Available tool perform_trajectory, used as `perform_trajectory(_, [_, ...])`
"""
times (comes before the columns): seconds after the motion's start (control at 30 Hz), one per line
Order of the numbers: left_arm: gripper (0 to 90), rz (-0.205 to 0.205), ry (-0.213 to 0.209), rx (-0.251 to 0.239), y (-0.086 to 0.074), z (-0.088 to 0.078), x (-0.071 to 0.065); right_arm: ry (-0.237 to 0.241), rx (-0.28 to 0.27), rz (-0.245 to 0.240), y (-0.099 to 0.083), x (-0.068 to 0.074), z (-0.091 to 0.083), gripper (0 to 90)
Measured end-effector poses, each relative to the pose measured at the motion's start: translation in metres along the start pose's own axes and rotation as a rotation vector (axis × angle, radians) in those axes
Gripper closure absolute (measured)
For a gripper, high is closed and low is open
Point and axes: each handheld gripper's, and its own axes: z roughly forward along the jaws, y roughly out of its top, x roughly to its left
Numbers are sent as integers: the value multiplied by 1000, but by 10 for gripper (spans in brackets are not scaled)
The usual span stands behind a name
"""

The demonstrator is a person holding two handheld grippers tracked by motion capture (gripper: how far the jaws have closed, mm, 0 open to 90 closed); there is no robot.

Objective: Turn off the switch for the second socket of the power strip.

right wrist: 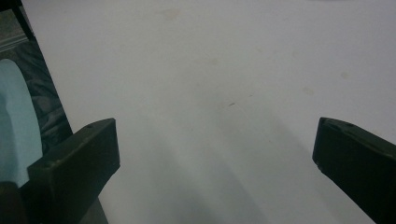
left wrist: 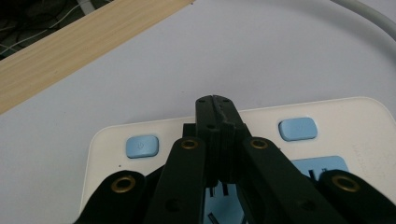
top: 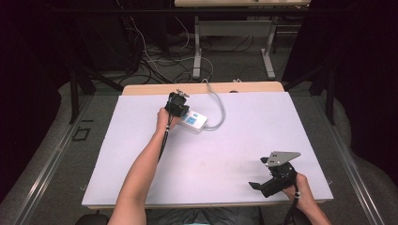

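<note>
The white power strip [left wrist: 243,140] lies toward the far side of the white surface [top: 211,159], its grey cable [top: 217,101] curving off behind it. The left gripper [left wrist: 215,103], pinched fully together, is poised over the strip between two blue buttons [left wrist: 142,146]. A button press is judged to be in hand; a small sideways shift and downward push would be called for. The right gripper [top: 263,174] is held wide, well apart, near the front edge.

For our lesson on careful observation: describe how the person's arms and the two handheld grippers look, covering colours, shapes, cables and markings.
Both forearms are bare, with no sleeves in view. The left gripper is black, with two narrow toothed jaws and brass-coloured rivets along its linkage; a black cable trails from it. The right gripper is black too, with broad blocky jaws, and carries a grey three-cornered plate on top and a black cable at the wrist.
</note>
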Motion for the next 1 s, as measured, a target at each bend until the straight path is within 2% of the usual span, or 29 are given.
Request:
perform_trajectory(0.13, [900, 7, 9, -2, 0, 1, -2, 2, 8, 2, 0, 0, -1, 1])
perform_trajectory(0.3, [900, -1, 0, -1, 0, 0, 0, -2, -3, -14, 0, -1, 0, 1])
perform_trajectory(0.37, [900, -13, -12, -5, -1, 0, 1, 2, -4, 4, 0, 1, 0, 1])
perform_trajectory(0.47, [900, -11, -15, -14, -1, 0, 2, 3, 10, -8, 0, -1, -1, 1])
perform_trajectory(0.53, [900, -12, -14, -12, -1, 0, 2, -1, -4, -15, 0, -1, 0, 1])
perform_trajectory(0.63, [900, -12, -16, -5, -1, 0, 2, 3, 10, -6, 0, 0, -1, 1])
perform_trajectory(0.7, [900, -14, -11, -7, -2, 0, 1, 5, 8, 0, 0, 0, -1, 1])
perform_trajectory(0.77, [900, -18, -11, -13, -2, 1, 2, 0, -4, -16, 0, 0, 0, 1])
perform_trajectory(0.8, [900, -26, -19, -20, -3, 1, 3, 1, -1, -4, 0, 1, 0, 1])
perform_trajectory(0.87, [900, -15, -14, -22, -3, 1, 2, 1, -3, -17, 0, 0, 0, 1])
perform_trajectory(0.9, [900, -13, -7, -17, -3, 1, 1, 2, -3, -5, 0, 1, -1, 1])
perform_trajectory(1.0, [900, -5, -5, -13, -2, 1, 0, 1, -5, -12, 0, 0, -1, 1])
